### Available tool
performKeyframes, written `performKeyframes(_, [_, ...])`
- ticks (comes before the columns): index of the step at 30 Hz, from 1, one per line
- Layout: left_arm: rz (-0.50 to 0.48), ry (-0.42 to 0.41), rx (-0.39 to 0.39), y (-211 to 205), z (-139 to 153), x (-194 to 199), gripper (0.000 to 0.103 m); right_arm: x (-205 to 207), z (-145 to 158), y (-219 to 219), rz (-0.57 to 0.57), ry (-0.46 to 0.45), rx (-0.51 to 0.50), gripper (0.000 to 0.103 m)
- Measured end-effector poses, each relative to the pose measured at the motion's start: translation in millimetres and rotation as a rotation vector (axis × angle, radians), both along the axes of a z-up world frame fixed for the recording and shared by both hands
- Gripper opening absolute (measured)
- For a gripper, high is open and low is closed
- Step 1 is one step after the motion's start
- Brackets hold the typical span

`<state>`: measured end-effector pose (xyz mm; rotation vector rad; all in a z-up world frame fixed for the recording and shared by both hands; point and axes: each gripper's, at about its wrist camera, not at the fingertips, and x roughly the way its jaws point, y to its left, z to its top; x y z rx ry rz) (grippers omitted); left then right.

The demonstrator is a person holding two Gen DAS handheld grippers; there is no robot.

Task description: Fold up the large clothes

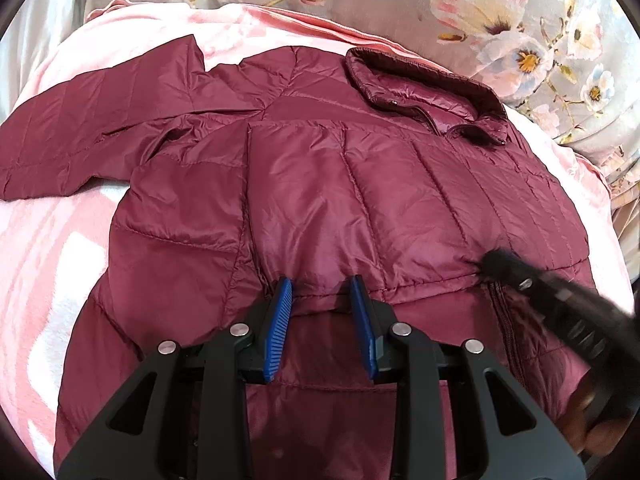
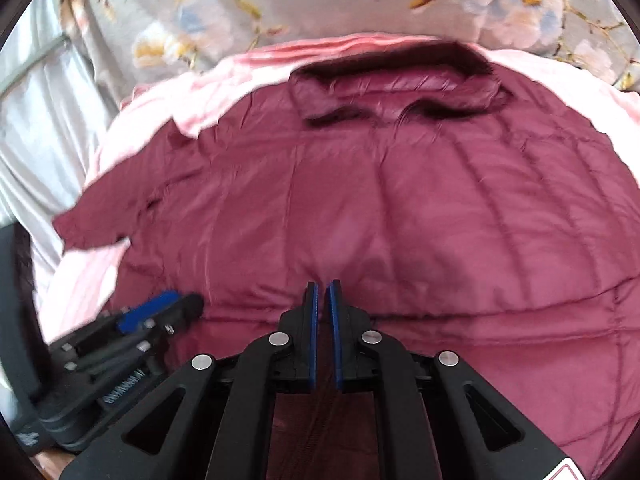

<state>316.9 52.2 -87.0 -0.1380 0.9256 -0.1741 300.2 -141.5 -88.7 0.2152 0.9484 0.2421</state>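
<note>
A maroon quilted puffer jacket (image 1: 320, 184) lies front-up on a pink blanket, collar (image 1: 424, 92) at the far side, one sleeve (image 1: 92, 128) spread out to the left. A folded-over panel covers its middle, with its hem edge near me. My left gripper (image 1: 322, 284) is open, its blue pads straddling that hem edge. My right gripper (image 2: 323, 286) is nearly shut over the jacket's hem (image 2: 360, 312); I cannot tell whether it pinches fabric. It shows blurred in the left wrist view (image 1: 496, 264), touching the hem. The left gripper shows at the lower left of the right wrist view (image 2: 160, 312).
The pink blanket (image 1: 48, 240) lies under the jacket on a bed. A grey floral sheet (image 1: 480, 8) lies beyond the collar. Pale satin fabric (image 2: 40, 120) hangs at the far left.
</note>
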Motion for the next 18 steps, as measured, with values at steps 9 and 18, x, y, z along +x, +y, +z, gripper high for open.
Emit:
performKeyframes(9, [0.007,-0.007,-0.043,4.1,0.4,-2.6,0.030,-2.5,-14.1,12.8,-0.007,-0.020,-0.090,0.000])
performKeyframes(18, [0.159,-0.087,-0.200,101.3,44.4,-25.6,0.062,-2.4,-15.5,12.9,-0.007,-0.028,-0.098,0.000])
